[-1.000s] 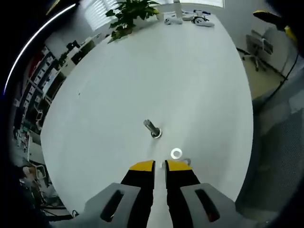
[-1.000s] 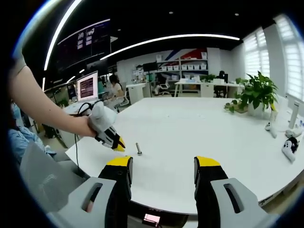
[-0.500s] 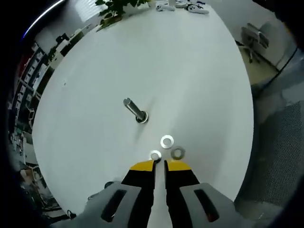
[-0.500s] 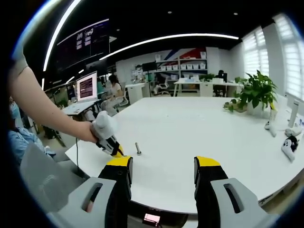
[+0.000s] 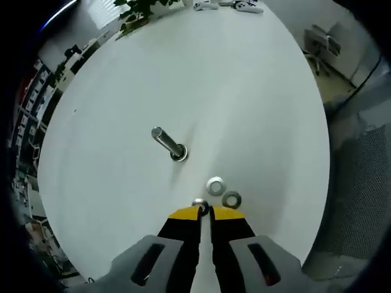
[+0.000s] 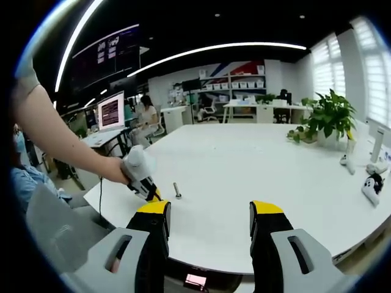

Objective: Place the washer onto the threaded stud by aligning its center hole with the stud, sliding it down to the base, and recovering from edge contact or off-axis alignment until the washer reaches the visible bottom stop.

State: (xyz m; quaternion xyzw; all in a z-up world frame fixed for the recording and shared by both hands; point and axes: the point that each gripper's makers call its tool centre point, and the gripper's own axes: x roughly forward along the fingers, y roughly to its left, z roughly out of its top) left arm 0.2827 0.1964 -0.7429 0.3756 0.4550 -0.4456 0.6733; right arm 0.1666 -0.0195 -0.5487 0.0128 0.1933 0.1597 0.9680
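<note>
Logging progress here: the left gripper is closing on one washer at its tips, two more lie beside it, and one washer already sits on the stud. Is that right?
Not quite: the stud carries no washer yet; the left gripper view shows its shaft bare. The rest stands: the left gripper has its jaws nearly together at one washer, with two more washers beside it.

Readable text: none
Monitor (image 6: 113, 111): lit lines (too small to read)
Wall screen (image 6: 115, 51): marks illegible

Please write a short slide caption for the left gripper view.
Left gripper closes on a washer beside two others, near the upright stud.
</note>
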